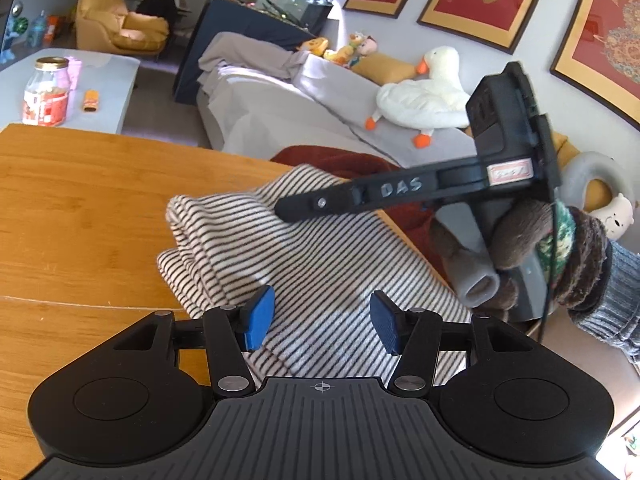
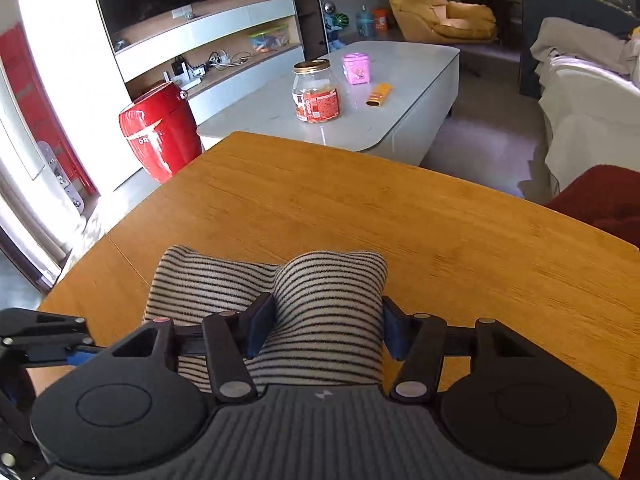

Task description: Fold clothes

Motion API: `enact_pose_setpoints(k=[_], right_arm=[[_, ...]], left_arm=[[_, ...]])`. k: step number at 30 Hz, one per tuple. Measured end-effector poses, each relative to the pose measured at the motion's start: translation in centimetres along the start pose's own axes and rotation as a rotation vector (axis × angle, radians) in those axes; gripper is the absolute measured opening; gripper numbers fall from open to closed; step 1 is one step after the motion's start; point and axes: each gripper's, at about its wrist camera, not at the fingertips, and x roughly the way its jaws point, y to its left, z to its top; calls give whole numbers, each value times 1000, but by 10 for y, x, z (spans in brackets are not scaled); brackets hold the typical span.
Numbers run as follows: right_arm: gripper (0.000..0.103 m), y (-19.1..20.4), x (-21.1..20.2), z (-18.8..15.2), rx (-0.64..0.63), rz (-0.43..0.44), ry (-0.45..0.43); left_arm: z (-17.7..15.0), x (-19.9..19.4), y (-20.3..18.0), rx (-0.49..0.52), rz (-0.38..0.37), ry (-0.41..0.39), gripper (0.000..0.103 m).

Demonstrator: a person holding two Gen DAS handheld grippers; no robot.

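Observation:
A cream garment with thin black stripes [image 1: 320, 248] lies folded in layers on the wooden table [image 1: 80, 208]. My left gripper [image 1: 322, 322] is open, its blue pads [image 1: 260, 316] just above the cloth's near part. The right gripper's black body [image 1: 400, 194] reaches in from the right over the cloth, held by a gloved hand. In the right wrist view the right gripper [image 2: 326, 328] has its jaws wide apart around a raised fold of the striped garment [image 2: 328, 300], one finger on each side; whether the pads press the cloth I cannot tell.
A dark red cushion [image 1: 344, 160] sits past the table's far edge. A grey sofa with a white plush goose [image 1: 424, 96] is behind. A white coffee table [image 2: 400, 80] holds a jar [image 2: 316, 92], a pink box and an orange item. A red barrel [image 2: 160, 132] stands left.

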Motion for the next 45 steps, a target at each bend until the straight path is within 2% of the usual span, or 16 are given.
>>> enact_pose_setpoints(k=[3, 6, 8, 10, 13, 17, 19, 23, 29, 36, 39, 41, 43, 44, 45], right_arm=[[56, 8, -3, -1, -45, -20, -16], [58, 17, -5, -2, -98, -55, -33], [59, 20, -7, -2, -114, -75, -43], [66, 22, -10, -3, -132, -101, -50], [81, 26, -17, -9, -166, -139, -60], [91, 29, -20, -14, -147, -135, -51], [103, 31, -21, -15, -133, -135, -44], [103, 33, -22, -19, -105, -133, -31], [103, 29, -19, -23, -40, -100, -4], [103, 23, -12, -21, 23, -66, 56], [103, 12, -6, -23, 111, 9, 107], [103, -7, 3, -29, 257, 145, 167], [103, -22, 11, -36, 385, 333, 200], [103, -24, 12, -38, 412, 357, 206], [103, -22, 9, -37, 407, 322, 199]], left_arm=[[4, -18, 2, -21, 0, -17, 60], [19, -35, 4, -37, -3, -80, 64], [35, -35, 8, -56, -10, -114, 64], [49, -24, 14, -80, -10, -123, 64], [60, 3, 27, -131, 11, -73, 61], [55, 29, 43, -155, 75, 16, 56], [50, 32, 45, -150, 91, 29, 56], [45, 33, 40, -118, 122, 41, 56], [42, 34, 45, -147, 123, 42, 56], [41, 33, 43, -128, 136, 48, 57], [41, 33, 44, -135, 134, 44, 57], [41, 33, 45, -150, 128, 42, 57], [41, 34, 45, -150, 127, 42, 57], [41, 34, 44, -146, 132, 41, 58], [42, 34, 42, -141, 140, 39, 58]])
